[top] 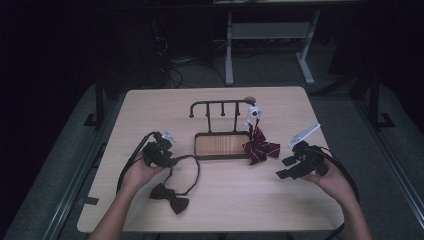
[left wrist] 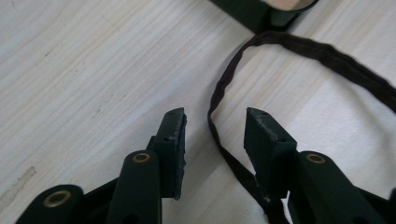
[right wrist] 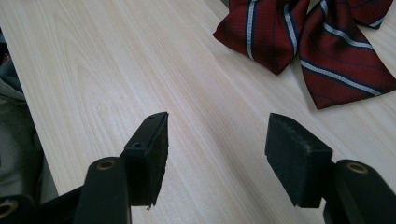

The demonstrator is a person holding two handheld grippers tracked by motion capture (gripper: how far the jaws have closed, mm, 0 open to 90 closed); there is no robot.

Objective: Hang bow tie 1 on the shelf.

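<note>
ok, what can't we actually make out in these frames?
- Dark maroon bow tie's thin neck strap: left gripper view, bottom edge and the right jaw hide its near end, so contact with the pads is unclear.
- Striped red ribbon bow: right gripper view, top edge cuts it off.
- Small white item on the dark metal hook rack: high view, too small and dim to identify.

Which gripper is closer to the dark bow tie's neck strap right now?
Left. The left gripper sits right at the neck strap, its open jaws straddling the band without pressing on it. The right gripper hovers far off across the table, open, near the striped bow tie.
</note>
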